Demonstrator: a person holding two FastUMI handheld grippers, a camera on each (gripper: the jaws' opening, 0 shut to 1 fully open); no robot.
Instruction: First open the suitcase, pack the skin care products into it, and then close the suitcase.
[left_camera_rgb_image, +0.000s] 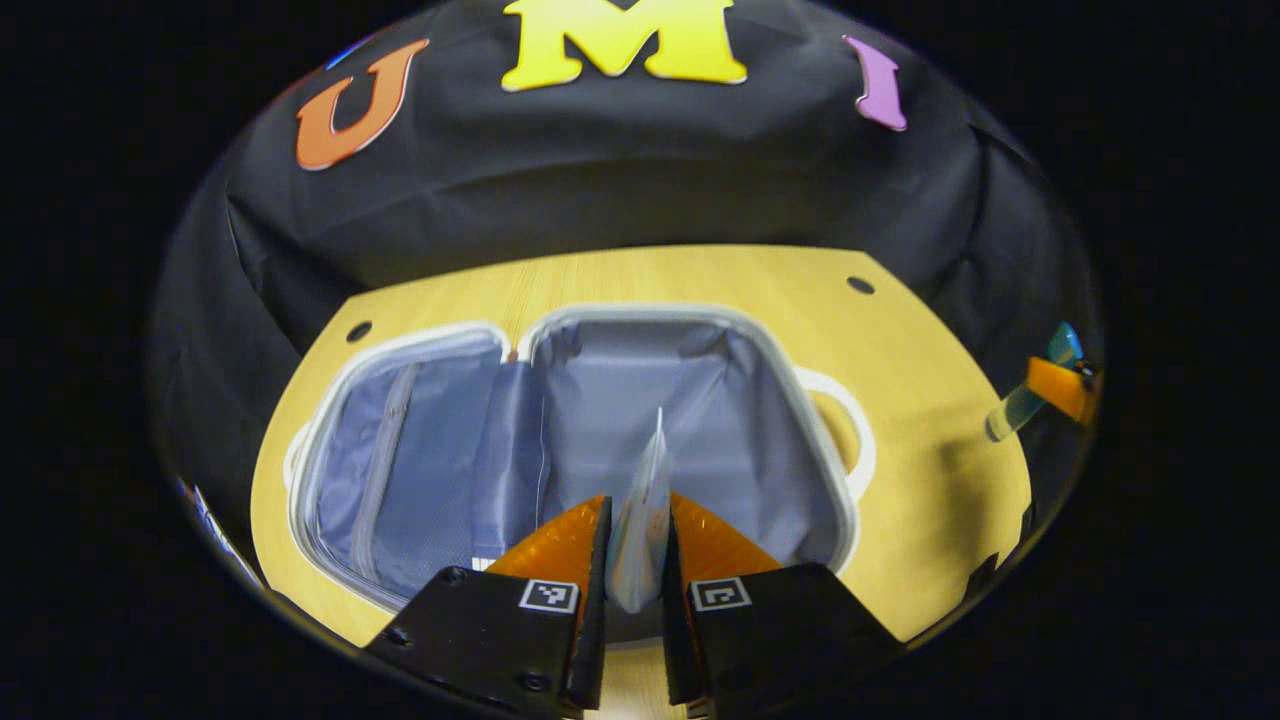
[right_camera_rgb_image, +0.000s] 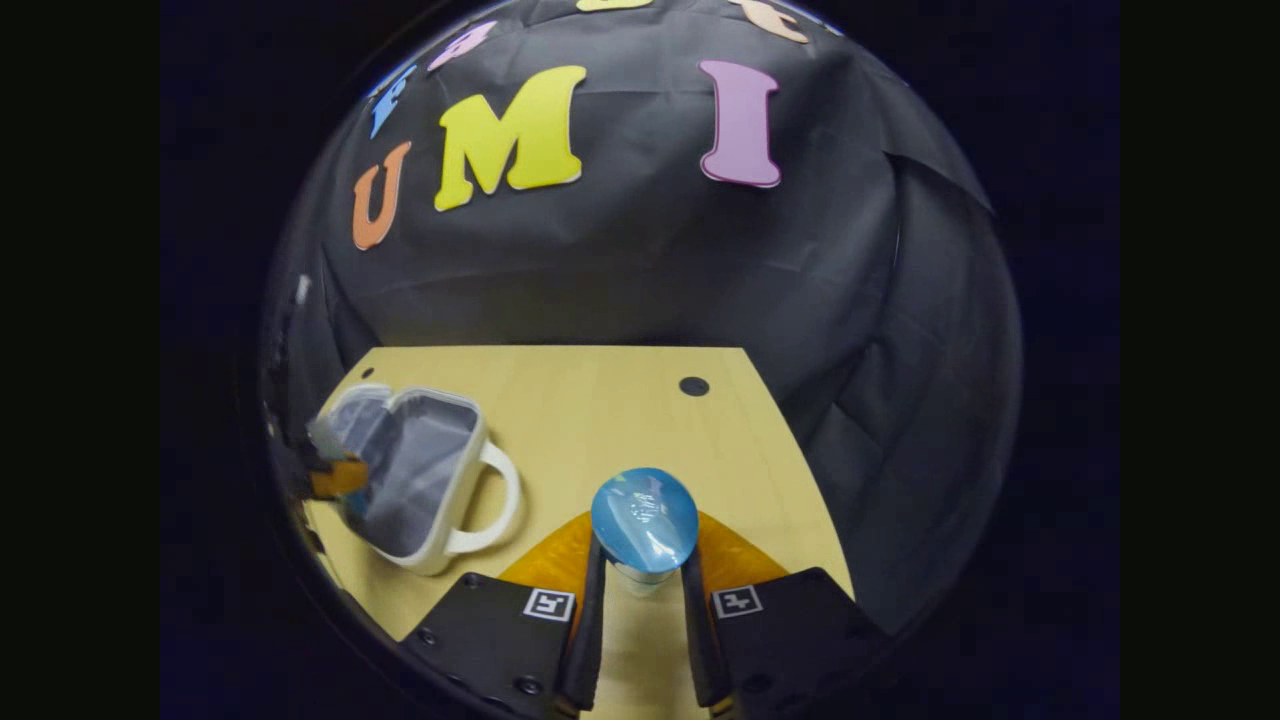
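Two claws each carry one skin care product. In the left gripper view the left claw (left_camera_rgb_image: 634, 560) is clamped on a thin, pale sachet (left_camera_rgb_image: 642, 520) that stands on edge between its two fingers, its pointed top rising above them. Just beyond and beneath it lies the suitcase (left_camera_rgb_image: 560, 440), spread open flat on the wooden counter (left_camera_rgb_image: 930, 500), with both halves showing grey lining. The near-left half has a zipped lining panel, the right half is bare, and the sachet hangs over that right half. A white handle (left_camera_rgb_image: 850, 420) sticks out from the case's right side. Far off at the right edge of that view, the other claw holds a clear tube with a blue cap.

In the right gripper view the right claw (right_camera_rgb_image: 645, 585) is pressed on both sides of a clear tube (right_camera_rgb_image: 643, 530) seen end-on, its round blue cap facing the camera, held above bare counter (right_camera_rgb_image: 600, 420). Farther left sits the open suitcase (right_camera_rgb_image: 420, 470) with its white handle (right_camera_rgb_image: 495, 505) toward this claw, and the left claw reaches over it at the edge.
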